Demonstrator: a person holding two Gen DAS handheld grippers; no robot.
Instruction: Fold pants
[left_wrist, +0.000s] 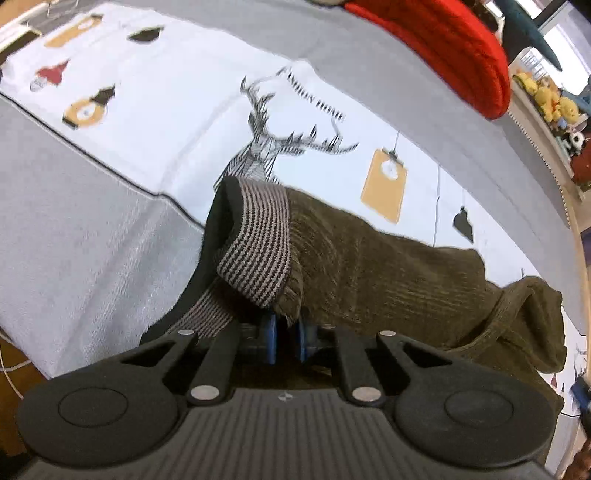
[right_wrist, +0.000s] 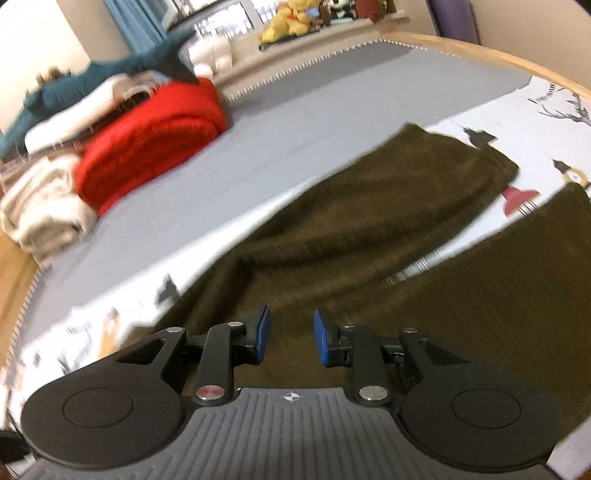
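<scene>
Olive corduroy pants (left_wrist: 388, 266) are pinched at the striped waistband (left_wrist: 258, 243) by left gripper (left_wrist: 287, 341) fingers; right gripper (right_wrist: 291, 338) fingers are spread, empty. Sheet lettering is blurred; a red blanket (right_wrist: 151, 140) is noted nearby.

Soft even indoor light, bright window glare at far edges, strong fisheye bending, right view motion-blurred

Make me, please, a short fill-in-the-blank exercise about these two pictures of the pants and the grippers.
1. The left gripper is shut on the ____ pants next to their striped waistband.
2. The right gripper hangs over the pants with its jaws ____.
3. The folded blanket on the bed is ____ in colour.
4. The white cloth under the pants has a printed ____ with antlers.

Missing words: olive-brown; open; red; deer
</scene>
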